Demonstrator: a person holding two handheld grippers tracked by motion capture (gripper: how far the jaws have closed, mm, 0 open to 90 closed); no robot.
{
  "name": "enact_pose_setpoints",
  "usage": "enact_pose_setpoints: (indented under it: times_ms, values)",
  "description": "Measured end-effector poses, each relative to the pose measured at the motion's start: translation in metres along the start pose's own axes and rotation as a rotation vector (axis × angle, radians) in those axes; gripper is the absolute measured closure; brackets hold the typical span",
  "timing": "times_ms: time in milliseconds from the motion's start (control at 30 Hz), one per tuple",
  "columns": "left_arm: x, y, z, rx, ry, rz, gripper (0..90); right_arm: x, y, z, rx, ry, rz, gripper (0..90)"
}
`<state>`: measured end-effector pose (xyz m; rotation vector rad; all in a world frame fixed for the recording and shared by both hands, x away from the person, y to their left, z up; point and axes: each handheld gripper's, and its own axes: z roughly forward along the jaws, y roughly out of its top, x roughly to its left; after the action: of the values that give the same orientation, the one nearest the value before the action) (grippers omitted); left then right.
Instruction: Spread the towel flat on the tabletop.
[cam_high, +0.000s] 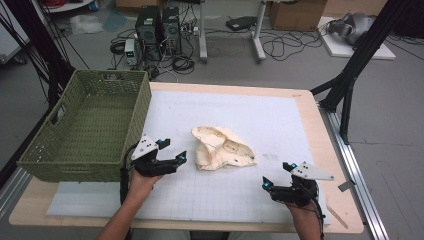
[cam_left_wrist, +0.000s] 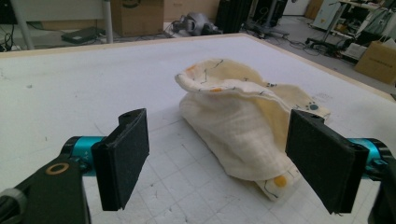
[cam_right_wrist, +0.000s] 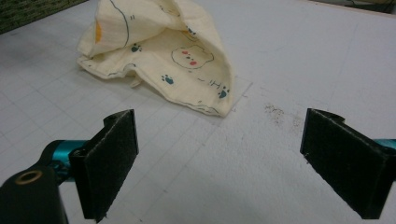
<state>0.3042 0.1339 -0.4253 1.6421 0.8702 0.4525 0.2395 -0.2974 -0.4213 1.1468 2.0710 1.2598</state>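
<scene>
While both hand-held grippers gape empty, the crumpled cloth hides its folds.

The left gripper stands with its two black jaws spread wide, one rising at seven o'clock and the other at four o'clock, nothing between them but the gridded white worktop. A crumpled cream cloth with small printed marks lies just ahead, toward one o'clock, its near end close beside the right-hand jaw. Cardboard boxes sit beyond the worktop's far edge at twelve o'clock.
</scene>
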Motion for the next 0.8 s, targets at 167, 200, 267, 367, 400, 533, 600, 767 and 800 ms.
enact_pose_setpoints:
  times_ms: [167, 200, 267, 367, 400, 533, 600, 767, 800]
  values:
    - [0.002, -0.002, 0.000, 0.011, 0.000, -0.004, 23.7, -0.001, 0.000, 0.002, -0.010, 0.005, 0.010, 10.5]
    - [0.002, -0.001, 0.000, 0.014, -0.010, -0.006, 26.0, 0.000, 0.000, 0.002, -0.005, 0.007, 0.020, 10.5]
    - [0.002, 0.001, 0.002, 0.016, -0.023, -0.012, 29.0, 0.000, 0.000, 0.002, -0.004, 0.009, 0.025, 10.5]
    - [0.003, 0.005, 0.009, 0.030, -0.026, -0.008, 30.0, 0.000, 0.000, 0.000, -0.013, 0.007, 0.015, 10.5]
    - [0.004, 0.007, 0.012, 0.035, -0.027, -0.010, 30.1, 0.001, -0.001, -0.001, -0.013, 0.007, 0.019, 10.5]
    - [0.010, 0.013, 0.028, 0.067, -0.022, -0.028, 31.0, -0.001, -0.002, -0.003, -0.015, 0.004, 0.026, 10.5]
    - [0.012, 0.016, 0.038, 0.094, -0.016, -0.040, 31.1, -0.001, -0.002, -0.002, -0.016, 0.006, 0.032, 10.5]
    - [0.009, 0.025, 0.063, 0.134, -0.040, -0.032, 30.9, 0.001, -0.001, 0.001, -0.004, 0.025, 0.021, 10.8]
    - [0.008, 0.026, 0.068, 0.133, -0.041, -0.040, 30.9, 0.002, -0.001, 0.002, -0.004, 0.028, 0.018, 10.8]
